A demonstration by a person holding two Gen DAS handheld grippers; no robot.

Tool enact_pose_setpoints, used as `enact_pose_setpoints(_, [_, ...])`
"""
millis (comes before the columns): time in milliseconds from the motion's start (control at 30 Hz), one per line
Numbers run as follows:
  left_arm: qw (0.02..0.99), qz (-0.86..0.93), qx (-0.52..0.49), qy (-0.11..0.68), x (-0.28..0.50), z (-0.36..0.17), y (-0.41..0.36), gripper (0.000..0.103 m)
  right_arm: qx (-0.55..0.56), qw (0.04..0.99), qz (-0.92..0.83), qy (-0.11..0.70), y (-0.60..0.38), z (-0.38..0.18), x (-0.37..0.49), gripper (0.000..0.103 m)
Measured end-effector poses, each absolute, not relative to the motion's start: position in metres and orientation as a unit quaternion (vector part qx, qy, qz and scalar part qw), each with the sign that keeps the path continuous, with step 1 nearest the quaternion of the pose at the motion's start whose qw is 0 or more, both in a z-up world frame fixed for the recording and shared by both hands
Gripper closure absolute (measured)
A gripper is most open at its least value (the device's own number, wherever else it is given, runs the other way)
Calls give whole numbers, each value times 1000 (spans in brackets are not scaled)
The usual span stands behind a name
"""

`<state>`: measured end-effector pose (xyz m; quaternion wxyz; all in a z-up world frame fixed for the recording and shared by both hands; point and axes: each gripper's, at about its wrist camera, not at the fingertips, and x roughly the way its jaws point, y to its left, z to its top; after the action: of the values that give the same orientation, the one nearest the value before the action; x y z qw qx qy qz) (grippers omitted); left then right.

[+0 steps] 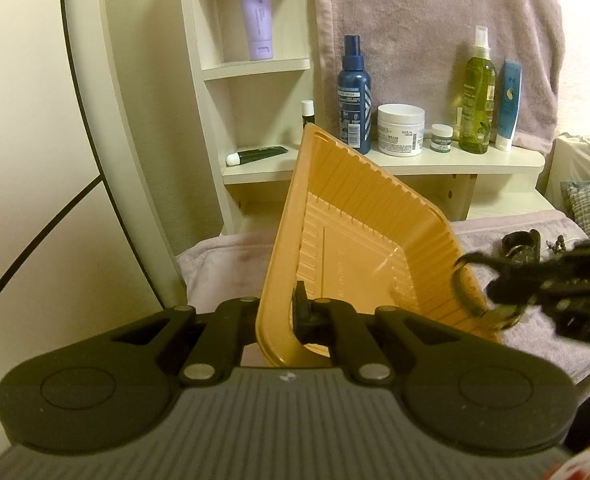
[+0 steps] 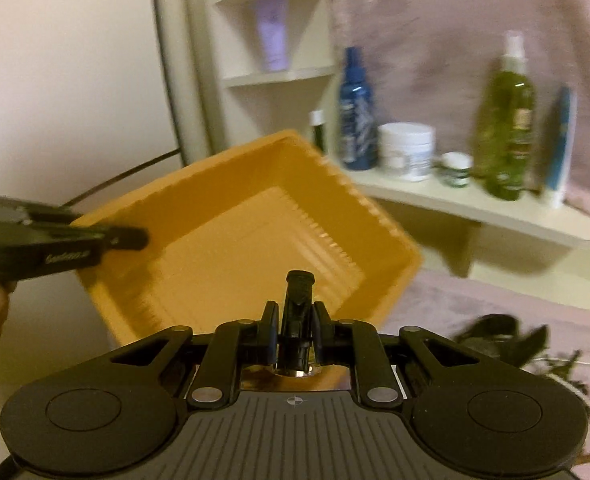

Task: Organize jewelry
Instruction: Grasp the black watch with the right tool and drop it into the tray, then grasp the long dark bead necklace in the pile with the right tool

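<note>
The left tongs [image 1: 291, 312] are clamped on the rim of an orange tray [image 1: 347, 240], which they hold tilted up off the pink towel [image 1: 223, 268]. Only the left wrist view shows that grip close up, along with the right tongs [image 1: 499, 300] coming in from the right, closed on a dark watch [image 1: 465, 292] whose strap curls against the tray's right wall. The right wrist view shows what the left cannot: the watch [image 2: 297, 312] stands upright between the right tongs [image 2: 295, 332], directly in front of the open tray [image 2: 255, 216], and the left tongs [image 2: 131, 238] reach in from the left onto the tray's near-left rim. To the right of the right tongs, more dark jewelry [image 2: 495, 336] lies blurred on the towel. Beyond both tongs, a shelf [image 1: 435, 162] carries 2 spray bottles and a white jar [image 1: 400, 130].
</note>
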<state>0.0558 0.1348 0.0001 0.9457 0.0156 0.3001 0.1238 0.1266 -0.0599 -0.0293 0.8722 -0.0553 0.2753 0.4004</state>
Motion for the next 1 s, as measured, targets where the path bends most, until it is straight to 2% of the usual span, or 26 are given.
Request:
enact_pose_setpoints(300, [946,121,15,301,55,-1,135,98,-41,854,420,304,-41,-55,127,86])
enact_pose_setpoints(500, [946,121,15,299,56,-1,136,98,-23,864,401,303,-53,-56,129,79])
enact_pose_setpoints(800, [947,120,15,299,56,-1,136,98,16,913,276,299,-121,-65,128,71])
enact_pose_setpoints(1000, [947,120,17,299,55,0,135,98,24,936,167,310,-174,-79,133,70])
